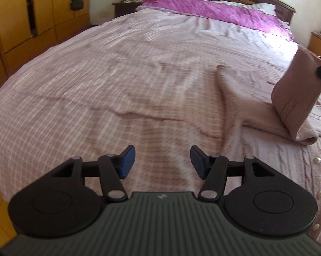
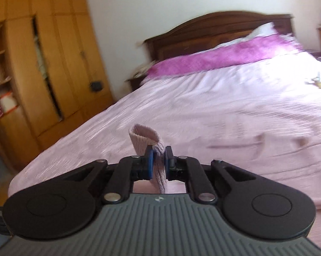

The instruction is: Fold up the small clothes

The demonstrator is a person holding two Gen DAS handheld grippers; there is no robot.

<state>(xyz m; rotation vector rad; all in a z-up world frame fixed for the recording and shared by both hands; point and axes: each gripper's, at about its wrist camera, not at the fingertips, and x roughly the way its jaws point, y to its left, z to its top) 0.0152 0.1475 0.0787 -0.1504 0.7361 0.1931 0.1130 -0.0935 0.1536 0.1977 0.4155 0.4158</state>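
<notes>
**Knit cardigan sleeve lifted over woven bedspread**

The left gripper (image 1: 163, 162) hovers spread and empty above the ribbed pink bedspread (image 1: 117, 81). At right, the right gripper (image 2: 158, 162) pinches the ribbed cuff (image 2: 144, 137) of the soft pink cardigan (image 1: 288, 106), its pearly buttons (image 1: 317, 160) lying flat.

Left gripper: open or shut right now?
Open. In the left wrist view the left gripper has its blue pads set wide apart with only bedspread showing between them, nothing held.
</notes>
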